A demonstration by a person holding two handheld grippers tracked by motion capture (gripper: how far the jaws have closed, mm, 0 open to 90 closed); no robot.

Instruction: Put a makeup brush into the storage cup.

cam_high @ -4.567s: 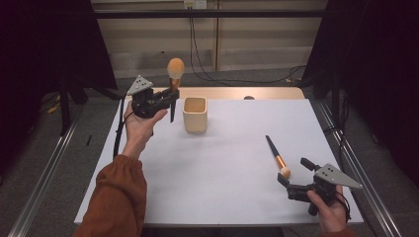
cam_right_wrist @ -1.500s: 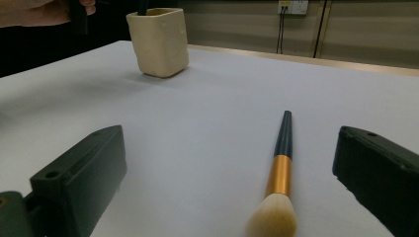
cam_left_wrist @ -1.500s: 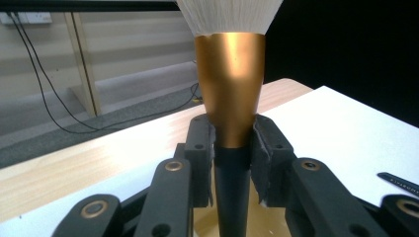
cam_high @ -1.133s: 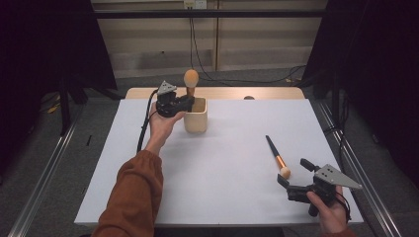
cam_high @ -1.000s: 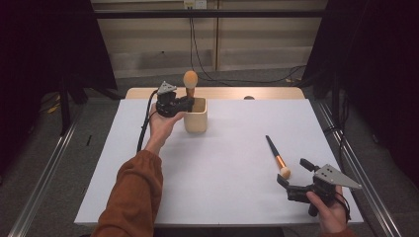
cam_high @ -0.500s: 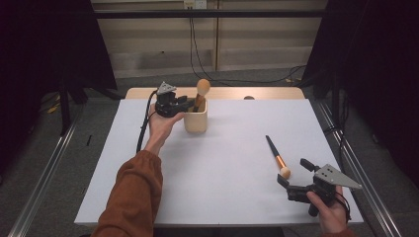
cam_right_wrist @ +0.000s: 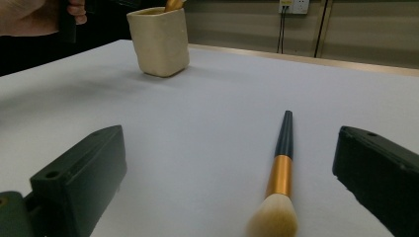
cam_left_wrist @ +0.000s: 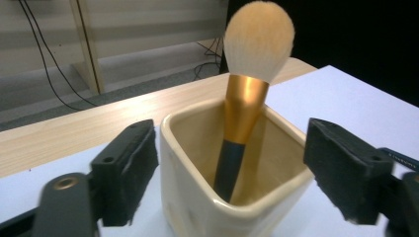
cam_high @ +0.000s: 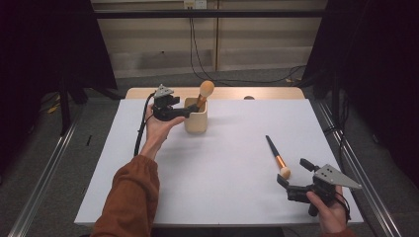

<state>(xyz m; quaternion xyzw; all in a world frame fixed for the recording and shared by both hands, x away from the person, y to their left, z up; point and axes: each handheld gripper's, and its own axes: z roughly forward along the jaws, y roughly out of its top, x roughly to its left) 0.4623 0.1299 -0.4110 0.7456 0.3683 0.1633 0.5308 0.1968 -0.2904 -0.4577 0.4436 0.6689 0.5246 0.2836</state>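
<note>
The left gripper [cam_high: 190, 109] sits at the near-left rim of the cup [cam_high: 196, 118], at the far side of the table [cam_high: 217, 197]. Its jaws have just been opening and now stand wide, one on either side of the cup; in the left gripper view the left pad [cam_left_wrist: 129, 170] is just beside the cup's wall [cam_left_wrist: 197, 197], whether touching it cannot be told, and the right one stands clear. Nothing is clamped.

Between the jaws and inside the cup stands a brush [cam_left_wrist: 247, 94]: a dark handle reaching down into the cup, a gold ferrule above it, and a round, pale peach head of soft bristles on top. It leans against the cup's far rim, head up and tilted away from the gripper, free of both pads. The cup itself is cream, square with rounded corners, glazed and slightly dimpled on its near face.

The right gripper [cam_high: 291, 178] is held low at the near-right edge of the table, jaws wide and empty. A second brush [cam_right_wrist: 280, 177] lies flat on the table, its fluffy head [cam_high: 284, 172] toward the gripper and its dark handle pointing away to the far side. In the right gripper view it lies between the two jaws, touching neither.

The two grippers are well apart.
</note>
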